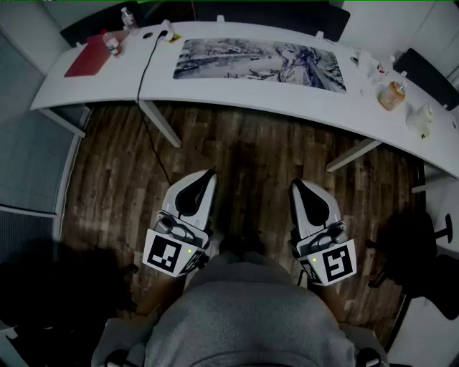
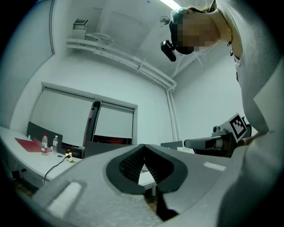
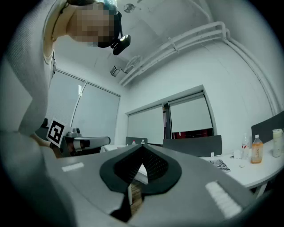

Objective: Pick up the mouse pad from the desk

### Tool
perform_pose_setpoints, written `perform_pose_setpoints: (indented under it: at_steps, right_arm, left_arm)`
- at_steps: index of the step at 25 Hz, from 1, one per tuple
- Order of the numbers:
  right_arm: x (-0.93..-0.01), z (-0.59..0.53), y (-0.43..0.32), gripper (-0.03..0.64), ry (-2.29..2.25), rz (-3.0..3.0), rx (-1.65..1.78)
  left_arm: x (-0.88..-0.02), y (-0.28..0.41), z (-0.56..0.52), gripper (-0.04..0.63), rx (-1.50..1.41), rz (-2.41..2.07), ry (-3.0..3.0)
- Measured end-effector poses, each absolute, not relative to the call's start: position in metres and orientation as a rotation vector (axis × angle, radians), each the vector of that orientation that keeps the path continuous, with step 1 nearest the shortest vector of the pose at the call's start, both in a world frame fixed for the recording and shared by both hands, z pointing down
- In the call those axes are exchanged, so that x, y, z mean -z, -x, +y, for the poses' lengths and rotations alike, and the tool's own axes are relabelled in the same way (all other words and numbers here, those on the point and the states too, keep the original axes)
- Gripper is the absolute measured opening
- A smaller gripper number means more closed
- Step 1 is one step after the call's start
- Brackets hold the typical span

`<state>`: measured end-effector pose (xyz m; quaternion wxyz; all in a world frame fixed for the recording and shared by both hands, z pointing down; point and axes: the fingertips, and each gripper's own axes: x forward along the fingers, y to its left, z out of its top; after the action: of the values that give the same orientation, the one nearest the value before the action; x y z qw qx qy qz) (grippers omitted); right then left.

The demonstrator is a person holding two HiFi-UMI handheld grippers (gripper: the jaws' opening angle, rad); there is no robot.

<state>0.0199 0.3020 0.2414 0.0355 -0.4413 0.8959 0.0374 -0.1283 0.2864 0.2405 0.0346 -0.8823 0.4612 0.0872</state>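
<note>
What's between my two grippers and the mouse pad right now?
Head view: only wood floor and the front strip of the desk lie between the left gripper, right gripper and the mouse pad; a black cable hangs off to the left.

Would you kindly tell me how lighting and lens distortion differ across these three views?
Head view: dim, vignetted corners, the desk bowed, the mouse pad sharp. Left gripper view: fisheye with a black rim, ceiling light bright at top. Right gripper view: same fisheye, wall pipes curved.
</note>
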Motion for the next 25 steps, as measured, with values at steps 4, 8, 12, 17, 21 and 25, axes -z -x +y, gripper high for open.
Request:
perform_pose_setpoints:
  at_steps: [4,8,12,17,21,25]
  right_arm:
    - [-0.242,0.306,-0.017,0.0,1.356,2.753,-0.103]
    - [-0.242,0.31,-0.01,0.0,1.346,2.76,-0.091]
    - [-0.243,0.316,-0.004,0.0,1.333,2.768,-0.086]
    - [-0.249,0.32,0.003,0.0,1.367,2.774,-0.096]
    - [-0.255,0.321,0.004,0.0,1.397,2.762,-0.122]
    - [-0.267,0.32,0.0,0.0,1.465,2.738,-0.133]
  left_arm:
    - [-0.239,0.13,0.291,-0.002,-0.275,1.411,2.717]
    - [-0.238,0.134,0.296,-0.002,-0.287,1.413,2.716]
    - [-0.242,0.138,0.3,-0.002,-0.273,1.421,2.713]
    - [-0.246,0.151,0.302,-0.002,-0.236,1.422,2.698]
    - [-0.249,0.161,0.301,-0.001,-0.234,1.416,2.703]
    - [-0.258,0.167,0.298,-0.002,-0.21,1.392,2.719]
